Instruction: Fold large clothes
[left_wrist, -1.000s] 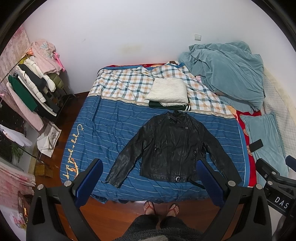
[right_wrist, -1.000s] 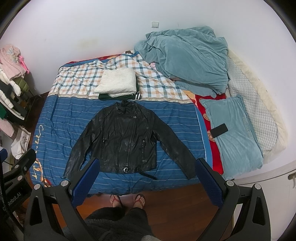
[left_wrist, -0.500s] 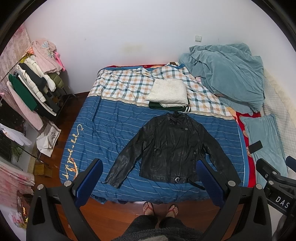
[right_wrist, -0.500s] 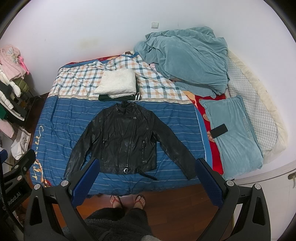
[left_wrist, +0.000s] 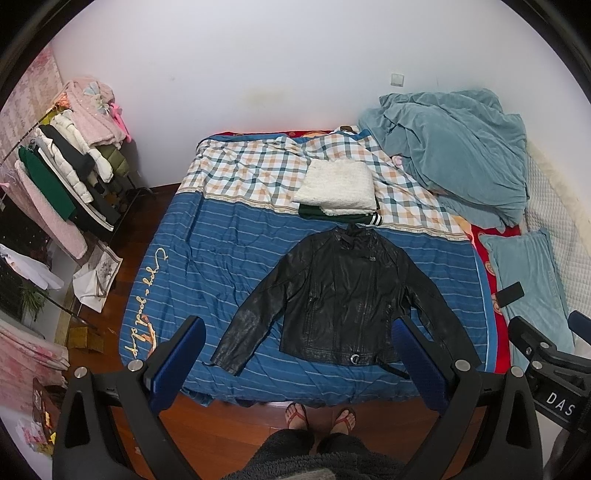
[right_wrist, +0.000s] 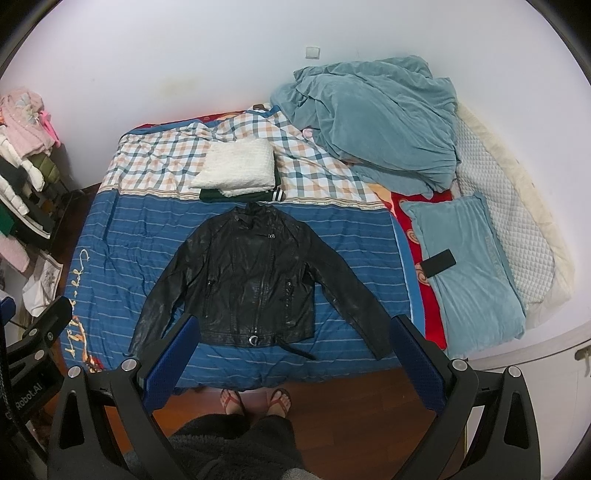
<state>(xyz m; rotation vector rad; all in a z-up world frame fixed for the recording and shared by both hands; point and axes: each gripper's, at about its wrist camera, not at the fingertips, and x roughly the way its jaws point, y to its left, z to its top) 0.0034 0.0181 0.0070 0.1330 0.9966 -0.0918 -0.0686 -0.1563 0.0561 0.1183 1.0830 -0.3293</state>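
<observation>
Left gripper (left_wrist: 297, 345): jaws apart, holding nothing, raised above the near edge of the bed. Right gripper (right_wrist: 293, 343): jaws likewise apart and holding nothing, at similar height over the same edge. Each gripper's body shows at the margin of the other's view.

Below both grippers, the person's sandalled feet (right_wrist: 255, 400) stand on the wooden floor (right_wrist: 351, 406), just short of the bed's near edge.

Black leather jacket (left_wrist: 343, 295): lies flat and front-up on the blue striped cover (left_wrist: 221, 266), towards the near edge and right of centre. Both sleeves are spread outward and down; the cuffs reach close to the near edge. Collar points to the far edge. A belt with a metal ring sits at the hem, its loose end trailing towards the right.

Beyond the collar, a folded white knit (left_wrist: 338, 184) rests on top of a folded dark green garment (left_wrist: 314, 211), on the checked part of the cover (left_wrist: 243, 170).

Far right corner: a heaped teal blanket (left_wrist: 454, 147). Along the right edge, a teal pillow (right_wrist: 469, 266) with a black phone (right_wrist: 439, 263) lying on its left border.

Left of the bed, a clothes rack (left_wrist: 62, 173) carries hanging garments against the wall
</observation>
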